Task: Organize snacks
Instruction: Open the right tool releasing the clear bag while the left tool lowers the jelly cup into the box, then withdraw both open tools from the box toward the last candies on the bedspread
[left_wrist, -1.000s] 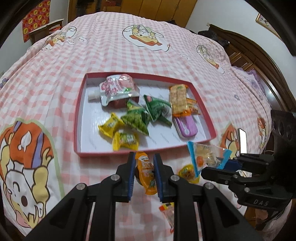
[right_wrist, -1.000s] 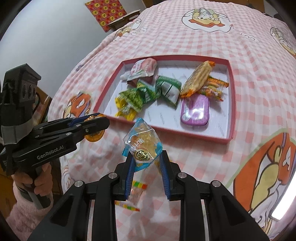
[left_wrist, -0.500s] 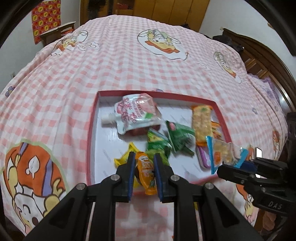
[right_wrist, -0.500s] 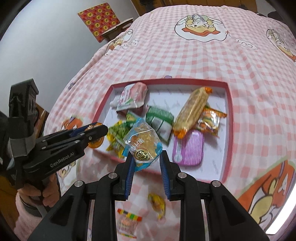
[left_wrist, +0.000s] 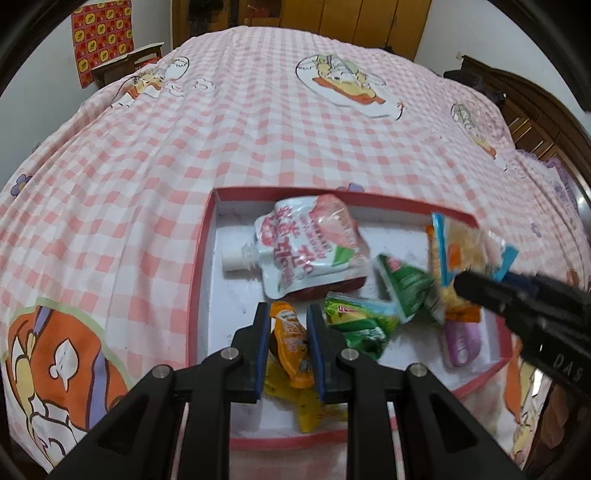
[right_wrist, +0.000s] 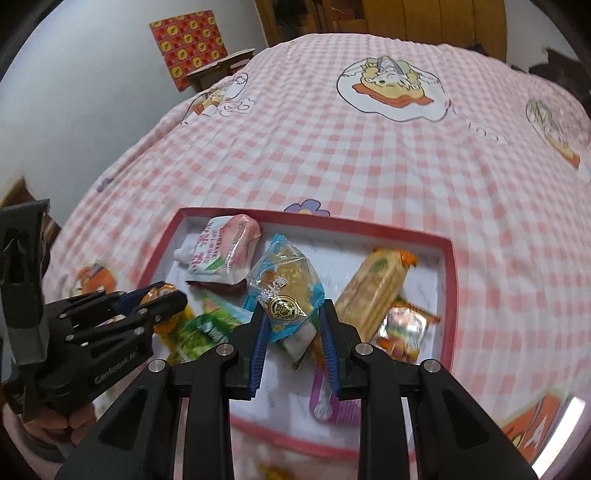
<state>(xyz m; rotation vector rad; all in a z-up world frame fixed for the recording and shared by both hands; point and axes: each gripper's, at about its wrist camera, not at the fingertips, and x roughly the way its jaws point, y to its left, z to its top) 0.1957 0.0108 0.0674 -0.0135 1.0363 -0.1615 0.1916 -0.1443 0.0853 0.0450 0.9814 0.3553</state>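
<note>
A shallow red-rimmed tray (left_wrist: 201, 266) (right_wrist: 448, 295) lies on the pink checked bedspread. My left gripper (left_wrist: 284, 317) is shut on an orange snack packet (left_wrist: 291, 347), held over the tray's near left part. My right gripper (right_wrist: 291, 321) is shut on a clear blue-edged pastry packet (right_wrist: 284, 288) (left_wrist: 465, 251), held over the tray's middle. Inside the tray lie a white-and-pink spout pouch (left_wrist: 306, 247) (right_wrist: 221, 254), green packets (left_wrist: 358, 321) (right_wrist: 207, 325), yellow packets (left_wrist: 306, 402), a long cracker pack (right_wrist: 373, 291) and a purple case (left_wrist: 461, 343) (right_wrist: 332, 402).
The bedspread (left_wrist: 258, 129) stretches far beyond the tray. A red patterned box on a small table (right_wrist: 192, 48) stands at the far left. Dark wooden furniture (left_wrist: 535, 110) borders the right side. A hand (right_wrist: 55, 432) holds the left gripper's handle. A yellow packet (right_wrist: 273, 472) lies before the tray.
Both grippers have moved forward from in front of the tray to over it, each still carrying its packet. The tray now looms larger and closer.
</note>
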